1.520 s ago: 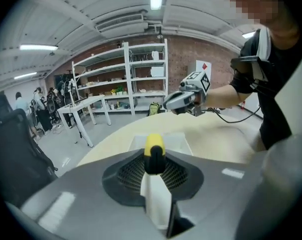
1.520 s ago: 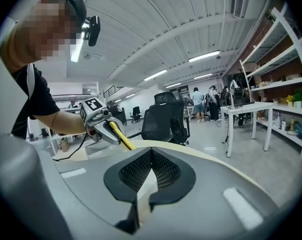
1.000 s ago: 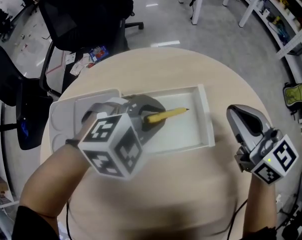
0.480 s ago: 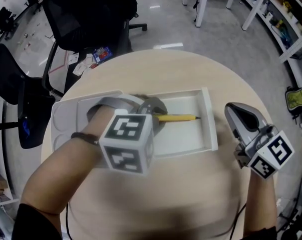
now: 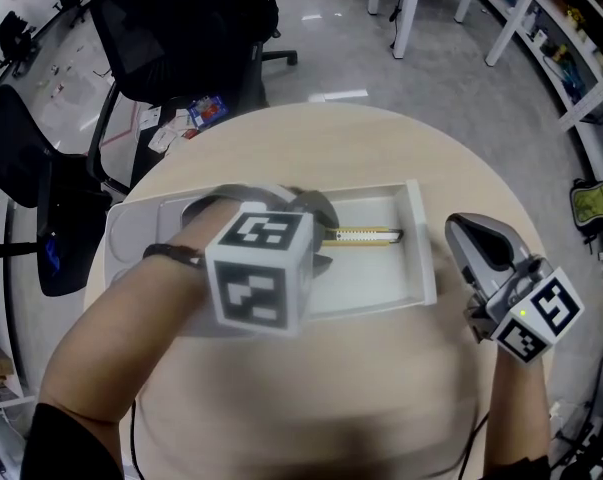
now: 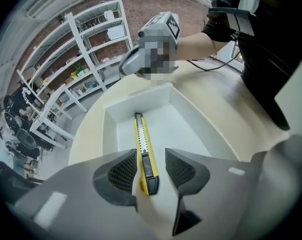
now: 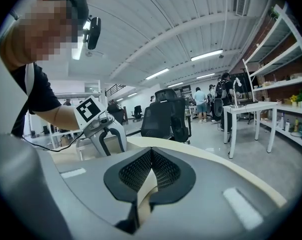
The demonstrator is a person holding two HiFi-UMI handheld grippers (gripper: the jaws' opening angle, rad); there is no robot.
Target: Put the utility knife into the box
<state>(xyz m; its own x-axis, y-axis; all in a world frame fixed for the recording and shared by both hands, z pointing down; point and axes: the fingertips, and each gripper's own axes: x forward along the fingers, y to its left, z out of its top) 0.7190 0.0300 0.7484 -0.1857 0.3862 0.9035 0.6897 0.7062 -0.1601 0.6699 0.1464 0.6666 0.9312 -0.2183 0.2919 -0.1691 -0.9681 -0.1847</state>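
Note:
The yellow utility knife lies flat on the floor of the white box, lengthwise, its tip toward the box's right wall. My left gripper hovers over the box's left half. In the left gripper view the knife has its rear end between the pads, and the jaws are opening with a gap on each side. The box wall surrounds it. My right gripper is to the right of the box, over the table, shut with nothing in it; its pads meet.
The box sits mid-way on a round beige table, with its open white lid flat at the left. Black office chairs stand beyond the table's far edge. White shelving runs along the right.
The knife, earlier held tilted above the box, now lies flat inside it. The left gripper's jaws have parted from it. The right gripper has barely moved.

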